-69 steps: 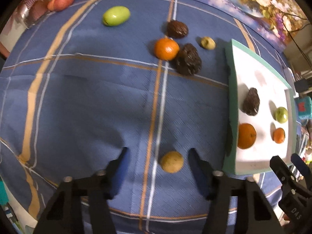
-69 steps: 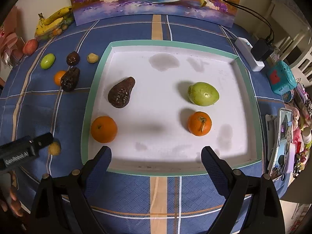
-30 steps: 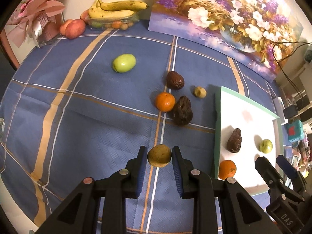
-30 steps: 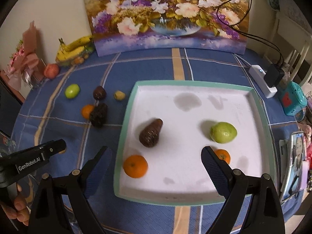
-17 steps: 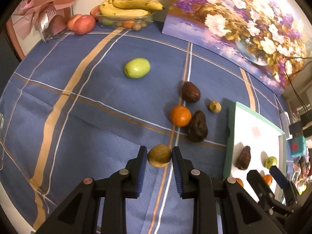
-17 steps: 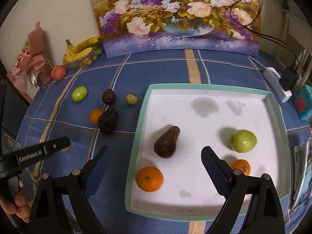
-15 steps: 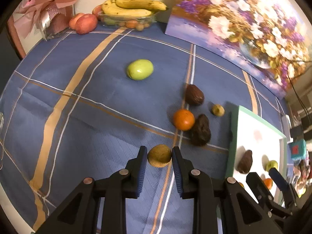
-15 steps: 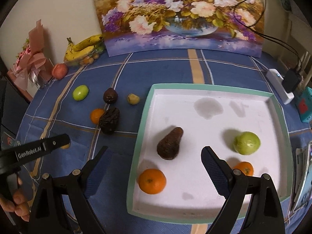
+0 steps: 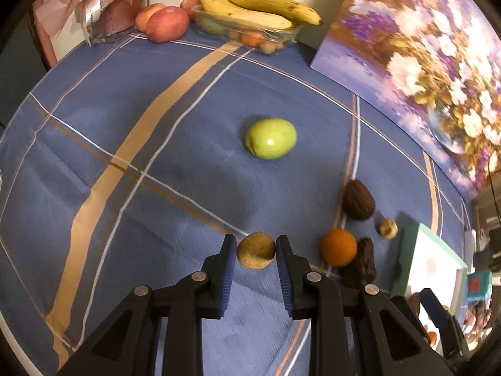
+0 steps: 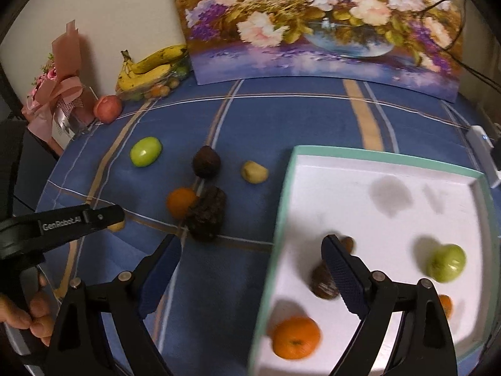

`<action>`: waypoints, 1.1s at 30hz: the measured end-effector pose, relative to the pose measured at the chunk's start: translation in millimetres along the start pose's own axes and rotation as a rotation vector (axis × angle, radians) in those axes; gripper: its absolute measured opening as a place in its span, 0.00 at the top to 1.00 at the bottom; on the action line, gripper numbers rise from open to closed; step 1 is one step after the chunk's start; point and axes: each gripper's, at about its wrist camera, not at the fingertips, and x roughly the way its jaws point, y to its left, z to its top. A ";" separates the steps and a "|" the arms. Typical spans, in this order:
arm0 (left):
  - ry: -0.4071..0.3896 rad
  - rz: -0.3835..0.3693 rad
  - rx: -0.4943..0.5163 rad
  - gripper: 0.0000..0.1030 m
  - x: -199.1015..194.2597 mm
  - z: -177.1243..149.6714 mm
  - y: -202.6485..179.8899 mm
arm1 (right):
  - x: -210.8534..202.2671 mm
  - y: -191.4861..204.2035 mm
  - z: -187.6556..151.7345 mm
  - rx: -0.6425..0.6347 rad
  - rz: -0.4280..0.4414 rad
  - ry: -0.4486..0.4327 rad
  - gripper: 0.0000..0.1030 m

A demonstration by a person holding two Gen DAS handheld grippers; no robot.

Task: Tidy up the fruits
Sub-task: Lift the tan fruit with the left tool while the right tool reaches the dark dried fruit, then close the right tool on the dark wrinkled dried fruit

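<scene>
My left gripper [image 9: 255, 250] is shut on a small yellow-brown fruit [image 9: 256, 250] and holds it above the blue cloth. Beyond it lies a green fruit [image 9: 271, 138]. To the right sit a dark brown fruit [image 9: 358, 199], an orange [image 9: 339, 247], a dark wrinkled fruit [image 9: 360, 263] and a small yellow fruit [image 9: 387, 227]. My right gripper [image 10: 250, 244] hangs over the left rim of the white tray [image 10: 281, 219], its jaws closing with nothing gripped. In the tray are a dark fruit [image 10: 325, 282], an orange [image 10: 296, 336] and a green fruit [image 10: 447, 263].
Bananas [image 9: 260, 3] on a clear box and red apples [image 9: 166, 23] stand at the table's far edge, beside a pink wrapped bouquet [image 10: 56, 100]. A flower painting [image 10: 313, 25] leans against the wall. A white charger [image 10: 482, 153] lies right of the tray.
Both grippers have shifted left across the cloth and sunk a little. The left still carries the yellow-brown fruit, now nearer the green fruit. The right gripper's jaws have narrowed slightly.
</scene>
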 end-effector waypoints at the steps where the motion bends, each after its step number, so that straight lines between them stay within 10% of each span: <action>1: 0.001 -0.001 -0.004 0.73 1.7 1.8 1.3 | 4.7 2.8 3.1 -0.001 0.009 0.005 0.16; 11: 0.008 -0.028 -0.038 0.73 20.7 20.7 5.2 | 33.3 21.1 19.0 -0.036 0.002 0.025 0.18; 33: 0.001 -0.042 -0.019 0.73 25.3 23.2 -3.1 | 48.1 28.1 15.7 -0.029 0.063 0.077 0.63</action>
